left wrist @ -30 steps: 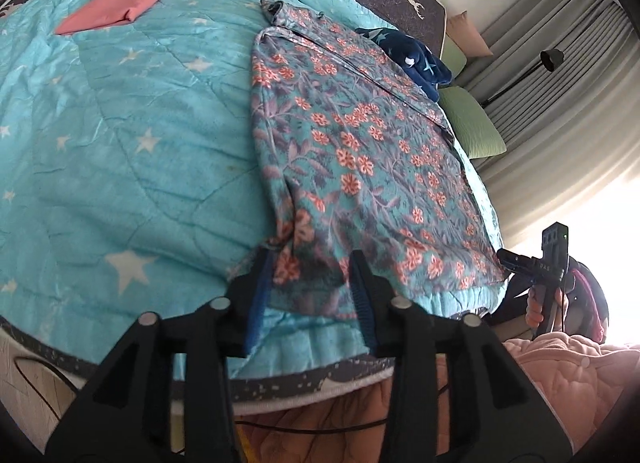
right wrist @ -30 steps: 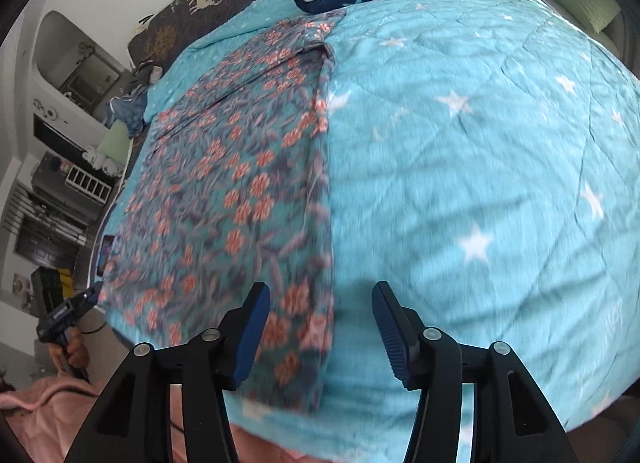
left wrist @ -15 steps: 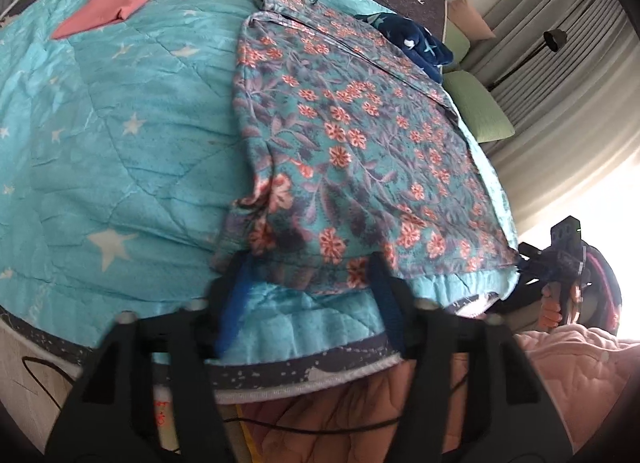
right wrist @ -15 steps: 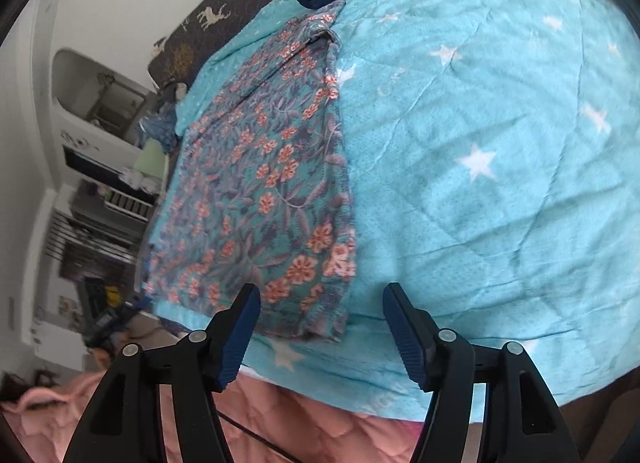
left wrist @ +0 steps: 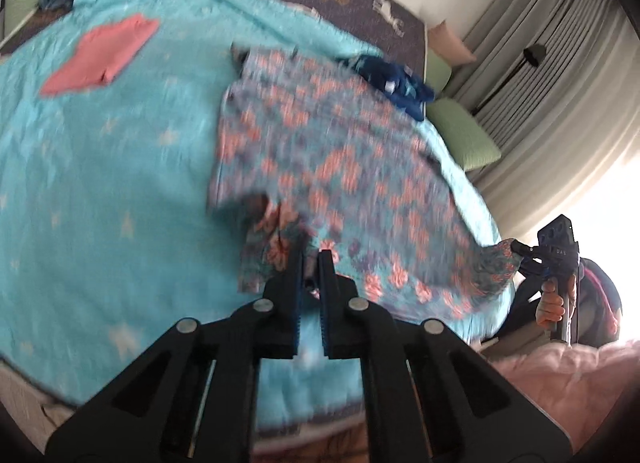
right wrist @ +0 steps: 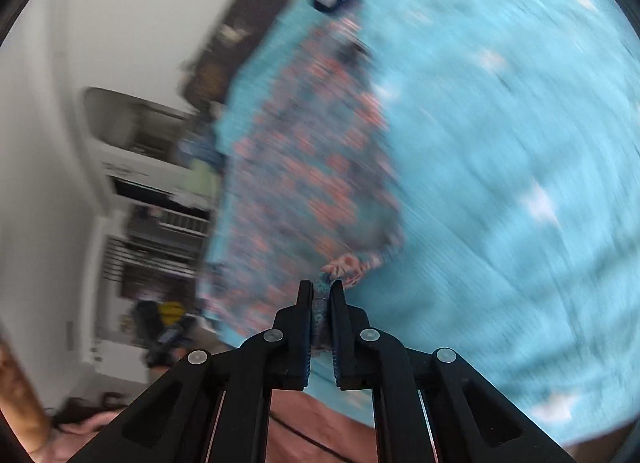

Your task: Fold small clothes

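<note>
A floral garment (left wrist: 332, 167) in blue-grey with coral flowers lies spread on the turquoise star quilt (left wrist: 100, 191). My left gripper (left wrist: 311, 255) is shut on the garment's near left corner, which is bunched and lifted off the quilt. My right gripper (right wrist: 321, 286) is shut on the garment's (right wrist: 304, 183) other near corner; in the left wrist view the right gripper (left wrist: 520, 249) shows at the right bed edge with cloth pulled up to it. Both views are blurred by motion.
A folded pink garment (left wrist: 102, 57) lies far left on the quilt. A dark blue star-print garment (left wrist: 394, 81) sits beyond the floral one, near green pillows (left wrist: 466, 135). Curtains (left wrist: 552, 75) hang at right. White furniture (right wrist: 132, 167) stands beside the bed.
Both grippers went from open around the garment's near hem corners to shut on them. The two corners have risen off the quilt and the hem now bunches upward.
</note>
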Motion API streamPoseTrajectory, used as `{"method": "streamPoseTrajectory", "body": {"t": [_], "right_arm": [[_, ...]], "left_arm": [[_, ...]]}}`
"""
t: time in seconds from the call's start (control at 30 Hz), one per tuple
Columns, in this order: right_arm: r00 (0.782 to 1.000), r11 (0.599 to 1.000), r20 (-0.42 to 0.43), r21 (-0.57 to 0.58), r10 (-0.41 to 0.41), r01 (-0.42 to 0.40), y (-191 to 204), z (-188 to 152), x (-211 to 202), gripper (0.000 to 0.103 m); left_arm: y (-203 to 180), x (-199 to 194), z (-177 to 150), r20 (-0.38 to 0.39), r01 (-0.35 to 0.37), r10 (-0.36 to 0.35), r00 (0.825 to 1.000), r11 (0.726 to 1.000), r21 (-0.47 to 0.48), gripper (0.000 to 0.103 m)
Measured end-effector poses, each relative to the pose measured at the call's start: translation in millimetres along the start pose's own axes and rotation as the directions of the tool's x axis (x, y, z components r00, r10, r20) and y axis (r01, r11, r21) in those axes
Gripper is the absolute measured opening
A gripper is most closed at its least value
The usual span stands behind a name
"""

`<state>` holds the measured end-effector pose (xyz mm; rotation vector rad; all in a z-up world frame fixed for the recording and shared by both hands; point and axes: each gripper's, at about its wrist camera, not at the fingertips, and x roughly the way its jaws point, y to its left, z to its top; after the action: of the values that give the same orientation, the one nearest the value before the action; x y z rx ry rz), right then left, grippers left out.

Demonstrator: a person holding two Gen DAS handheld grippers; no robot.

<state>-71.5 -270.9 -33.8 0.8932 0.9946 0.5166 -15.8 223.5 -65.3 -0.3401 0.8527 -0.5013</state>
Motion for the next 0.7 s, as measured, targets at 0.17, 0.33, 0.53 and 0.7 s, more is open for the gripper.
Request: {"method": "streamPoseTrajectory", "body": {"t": [0.17, 0.33, 0.53, 0.7], "right_arm": [[0.996, 0.995, 0.060, -0.081, 0.069, -0.064, 33.4, 59.1, 7.7, 0.007], [0.990, 0.987, 0.133, -0.157, 0.048, -0.026, 56.8, 134.8, 25.9, 0.007], [0.989, 0.997, 0.134, -0.039, -0.063, 0.068, 29.7, 203.7, 81.2, 0.010], [0.957, 0.957, 0.028, -0.022, -0.288, 0.289, -11.7, 201.4, 120.3, 0.013]], "left_arm": [[-9.0, 10.6, 64.3, 0.112, 0.015, -0.019, 0.993, 0.999, 0.038, 0.008], [-0.6, 42.1, 146.2, 0.175, 0.045, -0.048, 0.983, 0.999, 0.023, 0.008], [10.9, 85.6, 179.2, 0.095, 0.029, -0.025, 0.995, 0.999, -0.040, 0.011], [-15.5, 82.6, 121.0, -0.008, -0.071, 0.074, 0.997, 0.984, 0.164, 0.040]]}}
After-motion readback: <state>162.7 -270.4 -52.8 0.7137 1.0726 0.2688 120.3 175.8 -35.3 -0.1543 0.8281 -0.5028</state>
